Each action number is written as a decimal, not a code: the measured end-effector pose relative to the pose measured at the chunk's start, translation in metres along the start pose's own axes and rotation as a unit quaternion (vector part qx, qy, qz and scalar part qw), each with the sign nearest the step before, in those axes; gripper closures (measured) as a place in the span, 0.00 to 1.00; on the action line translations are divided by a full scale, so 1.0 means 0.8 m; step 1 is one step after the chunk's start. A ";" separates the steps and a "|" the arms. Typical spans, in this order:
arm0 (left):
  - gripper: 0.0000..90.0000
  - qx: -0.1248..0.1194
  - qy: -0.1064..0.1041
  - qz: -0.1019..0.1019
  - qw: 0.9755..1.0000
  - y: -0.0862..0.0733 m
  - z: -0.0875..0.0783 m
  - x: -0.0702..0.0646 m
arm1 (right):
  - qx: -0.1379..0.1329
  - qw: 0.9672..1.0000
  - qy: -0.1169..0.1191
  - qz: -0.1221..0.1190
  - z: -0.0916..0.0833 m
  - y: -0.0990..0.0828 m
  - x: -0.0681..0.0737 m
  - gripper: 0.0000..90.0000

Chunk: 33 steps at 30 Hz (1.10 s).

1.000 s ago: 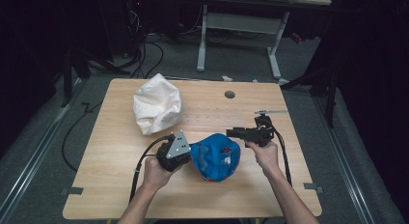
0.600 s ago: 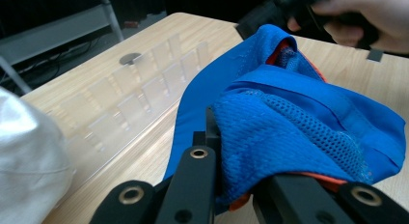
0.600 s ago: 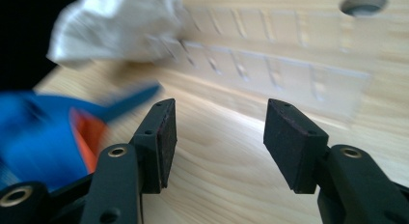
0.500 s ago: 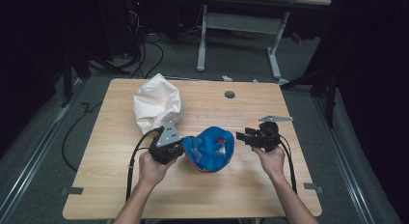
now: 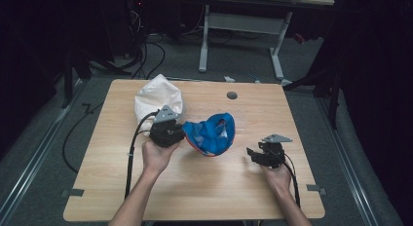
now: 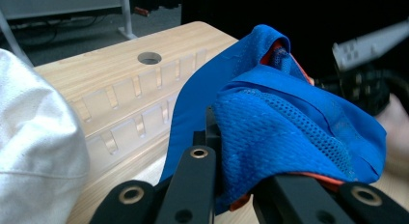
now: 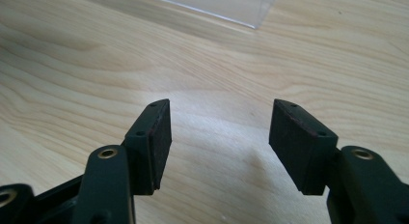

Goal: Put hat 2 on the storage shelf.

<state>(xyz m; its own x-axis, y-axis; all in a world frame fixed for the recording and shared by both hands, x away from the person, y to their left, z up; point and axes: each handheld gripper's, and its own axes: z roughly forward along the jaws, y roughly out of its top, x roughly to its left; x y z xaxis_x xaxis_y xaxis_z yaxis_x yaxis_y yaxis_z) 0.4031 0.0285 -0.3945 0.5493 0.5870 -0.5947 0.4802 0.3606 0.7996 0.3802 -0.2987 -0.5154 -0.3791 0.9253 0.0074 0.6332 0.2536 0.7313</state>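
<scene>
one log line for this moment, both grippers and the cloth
left gripper: shut on blue cloth | right gripper: open, nothing between, jaws just opening | white bag: untouched

A white cloth bundle [image 5: 158, 100] lies on the light wooden table [image 5: 204, 187].

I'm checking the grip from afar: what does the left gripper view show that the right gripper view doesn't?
Left gripper view: the left hand-held gripper shut on the blue garment, with the white bag beside it and the table's round hole beyond. Right gripper view: the right hand-held gripper with its jaws apart, just opened wider, nothing between them, and a clear sheet's corner. Both share the wooden table.
</scene>
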 end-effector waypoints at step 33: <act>0.98 -0.119 0.111 -0.145 0.976 0.071 0.074 0.036 | 0.004 1.000 -0.016 -0.006 0.012 -0.015 0.003 0.42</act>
<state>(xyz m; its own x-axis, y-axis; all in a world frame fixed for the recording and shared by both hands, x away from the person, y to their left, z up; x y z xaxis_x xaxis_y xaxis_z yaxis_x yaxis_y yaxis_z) 0.4870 0.0231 -0.3713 0.2403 0.5681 -0.7871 0.4063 0.6775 0.6131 0.3783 -0.2965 -0.5308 -0.3648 0.9308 -0.0223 0.6341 0.2659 0.7261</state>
